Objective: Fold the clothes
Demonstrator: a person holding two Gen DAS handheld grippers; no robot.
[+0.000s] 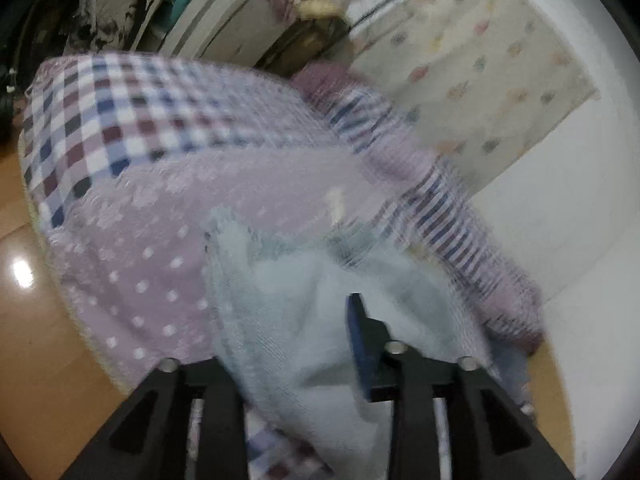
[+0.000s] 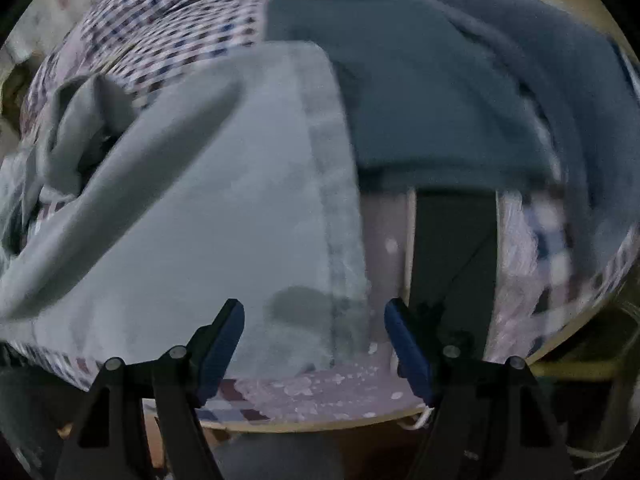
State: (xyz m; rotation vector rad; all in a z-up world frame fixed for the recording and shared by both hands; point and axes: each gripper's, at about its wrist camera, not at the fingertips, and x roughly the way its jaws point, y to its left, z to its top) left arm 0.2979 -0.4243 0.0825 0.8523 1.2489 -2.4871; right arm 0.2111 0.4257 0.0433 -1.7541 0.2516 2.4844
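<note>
While the left gripper (image 1: 304, 344) pinches the pale blue cloth (image 1: 288, 304) bunched between its fingers, the right gripper (image 2: 314, 340) hangs open, that cloth spread just ahead.

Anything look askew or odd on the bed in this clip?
A small grey garment lies crumpled at the left, beside the flat light blue garment. In the left wrist view, light blue cloth drapes over the left gripper.

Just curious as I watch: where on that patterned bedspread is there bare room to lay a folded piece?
Free: the lilac dotted patch between the checked band and the pale blue cloth. Crowded: the right wrist view, filled by the light garment and dark blue one.
</note>
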